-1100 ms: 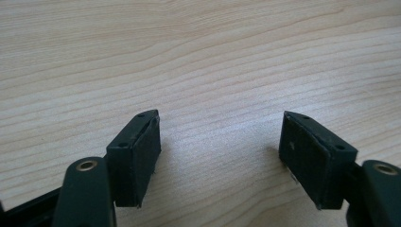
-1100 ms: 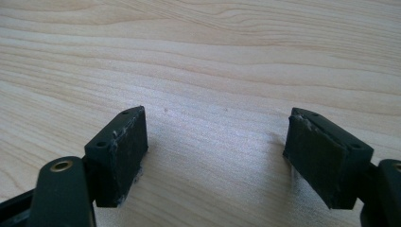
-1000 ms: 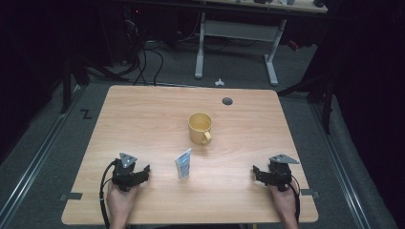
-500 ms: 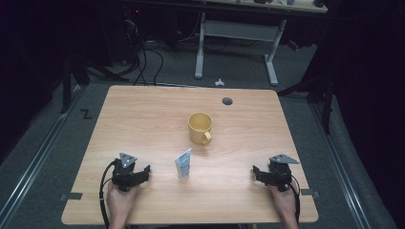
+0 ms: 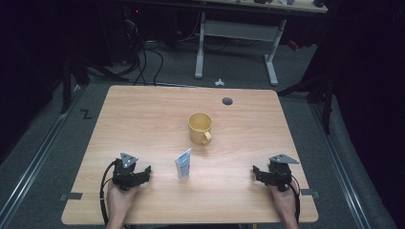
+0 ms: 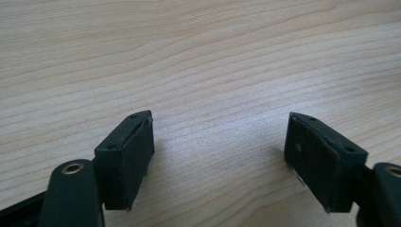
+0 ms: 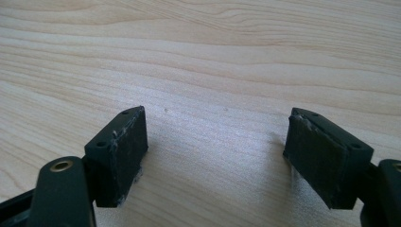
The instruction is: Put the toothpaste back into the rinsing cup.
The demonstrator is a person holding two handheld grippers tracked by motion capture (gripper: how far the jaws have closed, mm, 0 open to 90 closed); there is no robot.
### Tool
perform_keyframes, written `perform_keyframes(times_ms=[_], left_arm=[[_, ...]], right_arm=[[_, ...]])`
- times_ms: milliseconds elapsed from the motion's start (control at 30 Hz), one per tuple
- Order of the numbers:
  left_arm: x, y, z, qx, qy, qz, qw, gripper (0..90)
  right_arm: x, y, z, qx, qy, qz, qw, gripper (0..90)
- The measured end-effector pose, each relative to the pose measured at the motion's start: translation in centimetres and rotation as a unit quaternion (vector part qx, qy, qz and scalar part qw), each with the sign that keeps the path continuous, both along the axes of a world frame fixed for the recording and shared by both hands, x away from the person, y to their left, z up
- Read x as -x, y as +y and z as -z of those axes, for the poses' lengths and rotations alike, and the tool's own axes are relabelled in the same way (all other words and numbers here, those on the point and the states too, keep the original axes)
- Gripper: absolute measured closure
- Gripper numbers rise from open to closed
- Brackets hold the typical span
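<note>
Nothing has moved since the earlier frames: both grippers, the tube and the mug occupy the same places on the table. Nearest the person, the left gripper (image 5: 143, 172) rests on the wooden table (image 5: 143, 109) at its near left, held by the left hand (image 5: 119, 200), with its black cable looping back toward the table edge. Its jaws stand wide apart with bare wood grain between them, as the left gripper view confirms; the left gripper (image 6: 220, 156) clamps nothing, and its pads (image 6: 135, 158) sit low over or on the surface, contact not certain. At the near right, the right gripper (image 5: 258, 172) lies under the right hand (image 5: 284, 205), a grey three-cornered plate on top. In the right gripper view the right gripper (image 7: 215, 156) likewise has its jaws spread wide, empty, with slightly scuffed pads (image 7: 326, 158) close to the tabletop. Between the two grippers, and well apart from each, a small white-and-blue tube (image 5: 183, 163) lies on the wood. Farther on, near the table's centre, a yellow mug (image 5: 199, 128) stands upright, its handle turned toward the person. Beyond it, a dark round grommet (image 5: 227, 101) is set in the far part of the tabletop. Past the table edge, a small white object (image 5: 219, 82) lies on the grey floor before a white-legged desk (image 5: 239, 33).
</note>
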State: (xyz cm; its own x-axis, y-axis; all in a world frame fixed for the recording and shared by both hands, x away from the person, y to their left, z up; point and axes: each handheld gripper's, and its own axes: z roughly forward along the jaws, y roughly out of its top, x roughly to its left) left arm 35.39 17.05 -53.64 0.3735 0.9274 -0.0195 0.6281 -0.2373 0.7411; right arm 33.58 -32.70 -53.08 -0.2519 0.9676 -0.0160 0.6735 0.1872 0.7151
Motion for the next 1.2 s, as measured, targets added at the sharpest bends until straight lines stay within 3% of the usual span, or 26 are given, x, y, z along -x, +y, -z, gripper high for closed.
perform_keyframes(times_ms=[533,867,1200], left_arm=[[0.1,0.1,-0.1,0.010,0.004,0.005,0.9999,26.0],[0.7,-0.2,-0.7,0.033,-0.005,0.016,0.9993,27.3],[1.5,-0.9,-1.7,0.037,-0.017,0.036,0.9985,29.5]], right_arm=[[0.0,0.0,0.0,0.000,0.000,-0.001,1.0000,21.9],[0.0,0.0,0.0,0.000,0.000,-0.001,1.0000,21.9],[0.0,0.0,0.0,0.000,0.000,0.000,1.0000,21.9]])
